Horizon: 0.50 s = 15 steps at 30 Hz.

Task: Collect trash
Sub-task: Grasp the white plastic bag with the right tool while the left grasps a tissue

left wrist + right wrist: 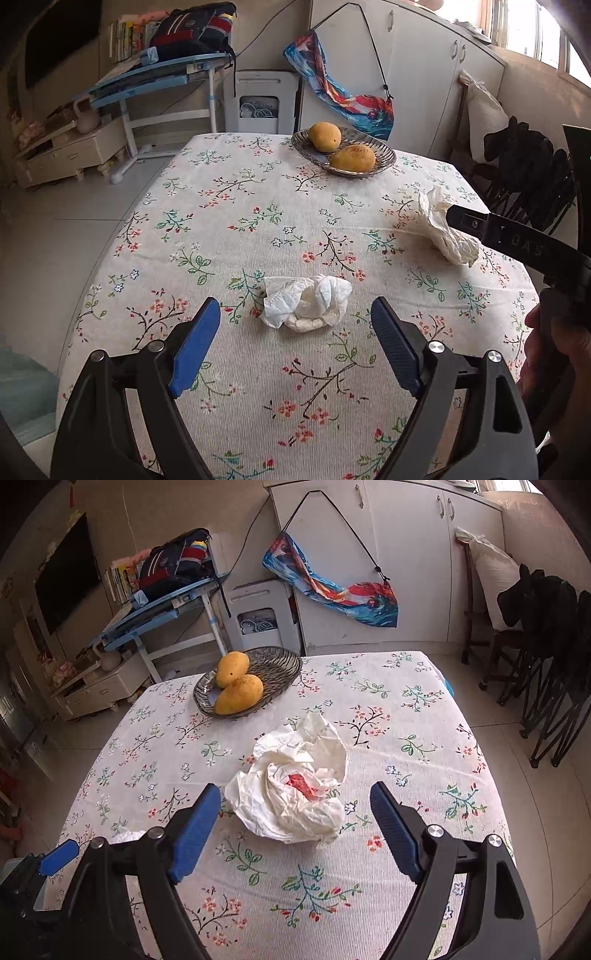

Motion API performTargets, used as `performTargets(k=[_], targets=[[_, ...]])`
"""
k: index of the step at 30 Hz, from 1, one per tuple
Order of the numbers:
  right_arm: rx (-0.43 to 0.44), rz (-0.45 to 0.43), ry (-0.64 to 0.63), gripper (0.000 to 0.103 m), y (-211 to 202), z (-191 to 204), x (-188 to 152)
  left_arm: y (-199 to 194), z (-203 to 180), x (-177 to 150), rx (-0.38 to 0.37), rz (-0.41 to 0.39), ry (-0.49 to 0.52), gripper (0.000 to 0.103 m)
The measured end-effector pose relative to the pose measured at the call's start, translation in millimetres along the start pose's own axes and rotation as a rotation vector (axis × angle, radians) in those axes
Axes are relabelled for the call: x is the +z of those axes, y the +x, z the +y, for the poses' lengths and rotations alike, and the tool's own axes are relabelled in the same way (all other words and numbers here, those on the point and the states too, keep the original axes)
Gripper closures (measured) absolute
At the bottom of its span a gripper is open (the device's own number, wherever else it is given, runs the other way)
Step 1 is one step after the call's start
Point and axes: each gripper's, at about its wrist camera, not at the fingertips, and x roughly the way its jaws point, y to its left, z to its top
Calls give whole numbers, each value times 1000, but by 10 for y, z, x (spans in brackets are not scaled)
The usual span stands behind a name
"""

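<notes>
The left claw is spread wide, with both blue pads clear of any object. A crumpled white tissue lies on the surface, which carries a floral cloth. The tissue sits just ahead of the pad tips, centred on the gap between them and touching neither pad.

Further right on the same surface lies a larger wad of crumpled paper. In the left wrist view, one black finger of the right claw reaches in from the right edge and overlaps this wad; whether they touch cannot be determined from that view.

In the right wrist view, the right claw is also spread wide. The wad of crumpled paper, showing a red patch in its folds, rests on the surface between and just beyond the pad tips, slightly nearer the left pad. Neither pad presses on it.

At the far side of the surface stands a ribbed glass dish holding two mangoes, well apart from both claws.
</notes>
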Motion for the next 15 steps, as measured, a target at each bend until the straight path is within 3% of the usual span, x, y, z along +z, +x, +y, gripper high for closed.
performTargets(k=[7, 8, 9, 12, 15], targets=[[20, 70, 18, 23, 248, -66, 58, 321, -20, 101, 27, 72, -24, 25], [29, 82, 12, 28, 281, -51, 58, 345, -10, 103, 13, 82, -28, 29], [42, 97, 8, 39, 306, -32, 52, 342, -10, 107, 13, 77, -25, 35], [65, 119, -3, 64, 326, 4, 31, 340, -42, 115, -24, 81, 1, 68], [95, 120, -7, 71, 260, 39, 7, 264, -31, 91, -52, 74, 10, 74]])
